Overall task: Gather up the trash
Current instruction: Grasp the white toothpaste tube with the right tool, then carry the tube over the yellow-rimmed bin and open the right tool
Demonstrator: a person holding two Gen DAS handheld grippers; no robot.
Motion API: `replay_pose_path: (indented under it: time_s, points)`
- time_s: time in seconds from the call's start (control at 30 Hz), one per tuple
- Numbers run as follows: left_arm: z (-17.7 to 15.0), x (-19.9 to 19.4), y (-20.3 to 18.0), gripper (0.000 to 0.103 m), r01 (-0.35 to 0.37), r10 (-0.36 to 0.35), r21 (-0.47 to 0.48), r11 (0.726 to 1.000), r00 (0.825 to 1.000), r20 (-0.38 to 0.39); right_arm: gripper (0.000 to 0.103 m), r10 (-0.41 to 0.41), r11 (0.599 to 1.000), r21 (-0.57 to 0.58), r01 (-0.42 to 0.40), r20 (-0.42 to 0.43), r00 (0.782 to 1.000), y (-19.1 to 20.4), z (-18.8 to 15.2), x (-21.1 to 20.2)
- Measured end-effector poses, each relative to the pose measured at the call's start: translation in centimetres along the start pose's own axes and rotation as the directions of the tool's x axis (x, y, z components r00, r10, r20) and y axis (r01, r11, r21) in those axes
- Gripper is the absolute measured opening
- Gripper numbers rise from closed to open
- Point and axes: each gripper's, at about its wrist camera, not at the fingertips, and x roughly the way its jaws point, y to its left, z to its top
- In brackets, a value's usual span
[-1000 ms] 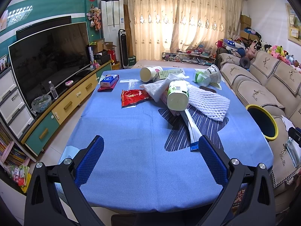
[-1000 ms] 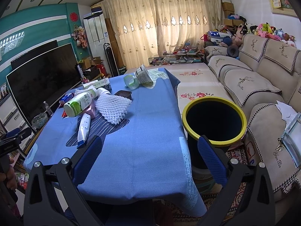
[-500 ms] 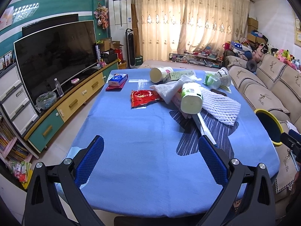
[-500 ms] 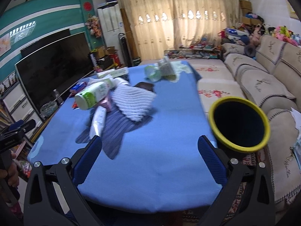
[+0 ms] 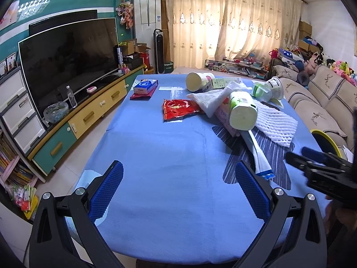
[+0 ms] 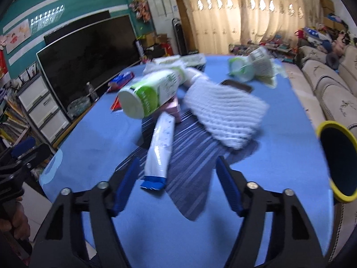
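A bench (image 5: 156,156) draped in blue cloth is seen in both views, with the trash heaped toward its far right part. From the left wrist, the left gripper (image 5: 178,192) is shown with its jaws wide apart and only bare cloth between them. Only this view gives the blue box (image 5: 145,86) at the far left edge, the red wrapper (image 5: 178,109) and the tipped paper cup (image 5: 197,80). The green-labelled bottle (image 5: 242,111) lies on the heap, the white tube (image 5: 256,154) reaches out from beneath it, and the white foam net (image 5: 274,122) lies to the right. The right wrist picture is blurred. There the right gripper (image 6: 176,183) is closing, its jaws apart on either side of the tube's near end without touching it. The yellow-rimmed bin (image 6: 337,163) is shown whole only here, off the bench's right edge.
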Motion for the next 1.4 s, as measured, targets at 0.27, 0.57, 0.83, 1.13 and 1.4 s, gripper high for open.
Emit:
replay_pose_path:
  time_s: [0.27,0.57,0.83,1.13,1.4]
  points:
    - [-0.3,0.9,0.2,0.099,-0.001,0.000,0.012,1.000,1.000,0.004,0.047,0.002,0.999,-0.037,-0.006,-0.085,0.996,2.1,0.0,4.6]
    - [-0.7,1.7,1.1,0.099,0.002,-0.002,-0.010,1.000,1.000,-0.008,0.031,-0.006,0.998,-0.061,-0.002,-0.114,0.993,2.7,-0.1,6.0]
    - [-0.7,2.2,1.1,0.099,0.004,-0.004,-0.014,1.000,1.000,-0.013,0.027,0.028,0.999,-0.044,-0.033,-0.109,0.994,2.1,-0.5,4.8]
    - [-0.8,2.2,0.7,0.099,0.002,-0.002,-0.002,1.000,1.000,-0.016,0.027,-0.021,0.999,0.029,0.021,-0.005,1.000,-3.5,-0.3,-1.4]
    - [-0.6,2.8,-0.9,0.099,0.017,-0.016,0.021,1.000,0.999,-0.030,0.028,-0.309,0.921,0.268,0.283,0.061,0.949,-16.9,-0.4,-5.2]
